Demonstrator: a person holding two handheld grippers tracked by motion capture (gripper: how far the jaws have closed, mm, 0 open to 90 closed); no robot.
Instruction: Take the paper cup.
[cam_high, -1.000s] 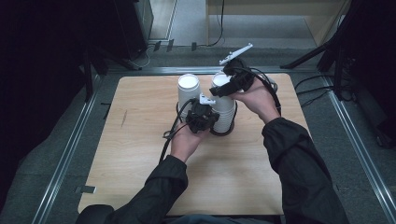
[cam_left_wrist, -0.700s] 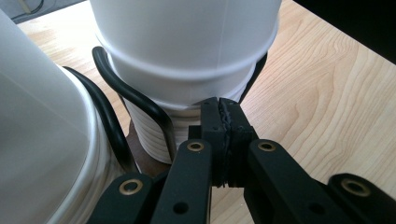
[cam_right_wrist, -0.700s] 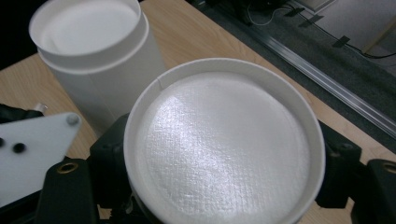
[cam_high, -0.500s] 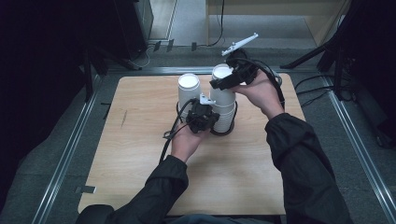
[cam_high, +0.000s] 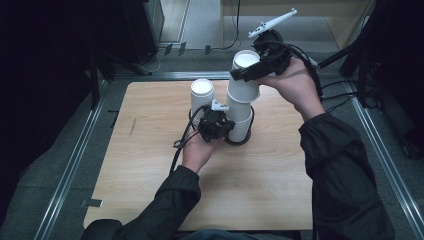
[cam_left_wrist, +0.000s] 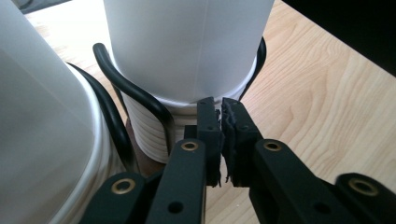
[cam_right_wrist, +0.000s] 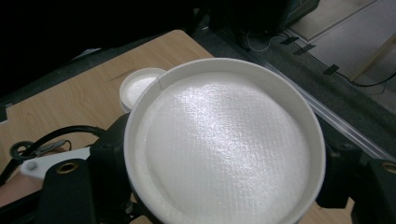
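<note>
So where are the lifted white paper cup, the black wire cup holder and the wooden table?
Lifted white paper cup (cam_high: 243, 90), high view, its side wall.
Black wire cup holder (cam_left_wrist: 140, 95), left gripper view, its curved bar.
Wooden table (cam_high: 150, 145), high view, bare top.

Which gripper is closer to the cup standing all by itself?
Left. The left gripper sits just in front of the lone cup; the right gripper is raised off to its right, holding another cup.

On the table (cam_high: 150, 170), an upturned cup (cam_high: 243, 80) sits between the raised right gripper (cam_high: 248, 73) jaws, above a cup stack (cam_high: 242, 122) directly ahead of the closed left gripper (cam_left_wrist: 221, 122) jaws, with a second stack (cam_high: 202, 95) to their left.
</note>
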